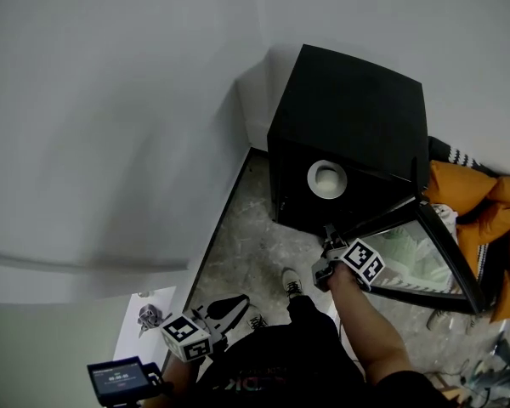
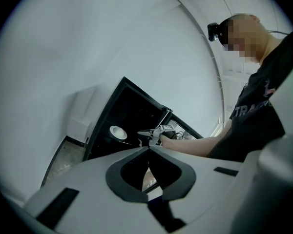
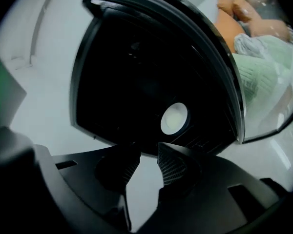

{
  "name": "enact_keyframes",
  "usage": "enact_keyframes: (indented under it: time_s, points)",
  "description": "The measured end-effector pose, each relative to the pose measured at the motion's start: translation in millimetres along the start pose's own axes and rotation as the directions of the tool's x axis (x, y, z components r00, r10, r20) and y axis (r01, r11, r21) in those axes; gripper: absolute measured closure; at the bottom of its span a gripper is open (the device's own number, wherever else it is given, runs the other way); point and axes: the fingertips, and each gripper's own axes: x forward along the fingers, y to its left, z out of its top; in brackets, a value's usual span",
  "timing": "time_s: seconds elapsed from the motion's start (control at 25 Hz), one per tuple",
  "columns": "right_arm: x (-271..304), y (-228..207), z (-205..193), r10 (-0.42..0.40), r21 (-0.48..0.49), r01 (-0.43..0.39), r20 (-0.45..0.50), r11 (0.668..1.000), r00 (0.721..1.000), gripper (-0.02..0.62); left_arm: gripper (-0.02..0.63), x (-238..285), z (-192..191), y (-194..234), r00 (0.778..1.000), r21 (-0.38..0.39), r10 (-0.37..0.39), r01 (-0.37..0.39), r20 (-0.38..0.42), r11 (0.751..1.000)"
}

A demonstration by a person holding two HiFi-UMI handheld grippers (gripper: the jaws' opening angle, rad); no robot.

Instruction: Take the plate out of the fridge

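Note:
A small black fridge (image 1: 348,100) stands in the corner with its glass door (image 1: 446,257) swung open to the right. A white plate (image 1: 326,178) sits on a shelf inside, and it also shows in the left gripper view (image 2: 118,131) and the right gripper view (image 3: 174,119). My right gripper (image 1: 330,235) hovers just in front of the fridge opening, below the plate and apart from it. Its jaws stand a little open (image 3: 145,156) with nothing between them. My left gripper (image 1: 229,306) hangs low by my body, far from the fridge, with its tips together (image 2: 149,148).
Orange cushions (image 1: 476,202) and a pale green cloth (image 1: 408,257) lie to the right, behind the open door. White walls close in the corner on the left and at the back. The floor (image 1: 246,236) is marbled grey. My shoe (image 1: 292,283) stands before the fridge.

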Motion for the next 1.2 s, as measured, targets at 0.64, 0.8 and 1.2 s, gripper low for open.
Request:
enact_keyframes:
  time_s: [0.64, 0.8, 1.2]
  points:
    - [120.7, -113.8, 59.0, -0.352, 0.276, 0.319, 0.081, 0.907, 0.932, 0.495, 0.603, -2.4, -9.3, 31.6, 0.986, -0.174, 0.168, -0.165, 0.006, 0.971]
    - [122.7, -122.5, 61.4, -0.377, 0.301, 0.337, 0.086, 0.892, 0.922, 0.495, 0.603, 0.9, -12.6, 36.4, 0.982, -0.185, 0.190, -0.189, -0.011, 0.964]
    - [118.4, -119.4, 49.3, -0.354, 0.352, 0.298, 0.107, 0.887, 0.929, 0.495, 0.603, 11.0, -10.7, 43.6, 0.979, -0.212, 0.205, -0.203, -0.014, 0.956]
